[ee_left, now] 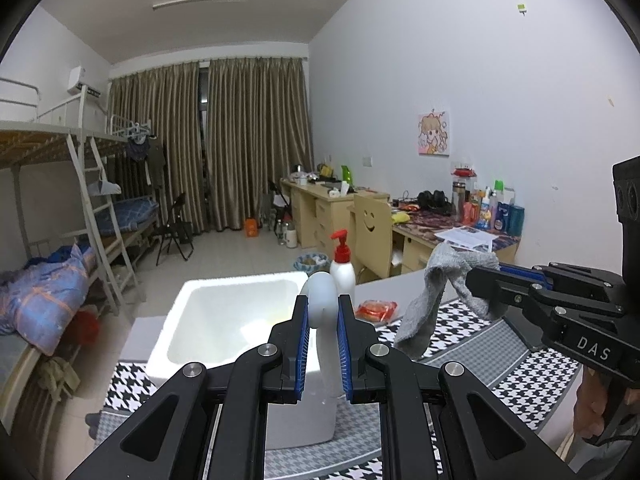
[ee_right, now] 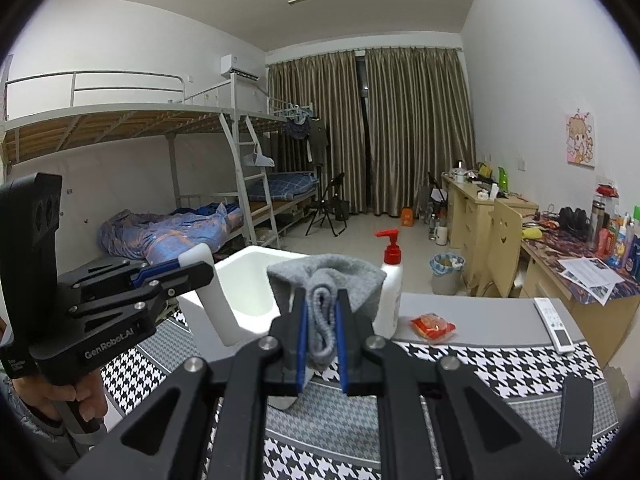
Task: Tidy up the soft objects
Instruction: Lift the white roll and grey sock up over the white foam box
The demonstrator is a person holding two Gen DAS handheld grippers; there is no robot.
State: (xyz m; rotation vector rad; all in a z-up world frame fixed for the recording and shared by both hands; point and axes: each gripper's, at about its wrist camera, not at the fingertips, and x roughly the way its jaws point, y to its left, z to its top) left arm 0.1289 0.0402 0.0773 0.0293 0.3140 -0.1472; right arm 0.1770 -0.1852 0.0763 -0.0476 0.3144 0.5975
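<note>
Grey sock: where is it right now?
The grey sock hangs pinched in the right tongs above the houndstooth mat, beside the white foam box and the red-pump bottle.

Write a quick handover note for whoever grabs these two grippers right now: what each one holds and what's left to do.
Left gripper: shut on the wall of the white foam box, steadying it.
Right gripper: shut on the grey sock, lifted off the houndstooth cloth, near the box.
Done: sock picked up.
Left: probably drop the sock into the box.
Nearby: pump bottle, red packet, remote.
</note>
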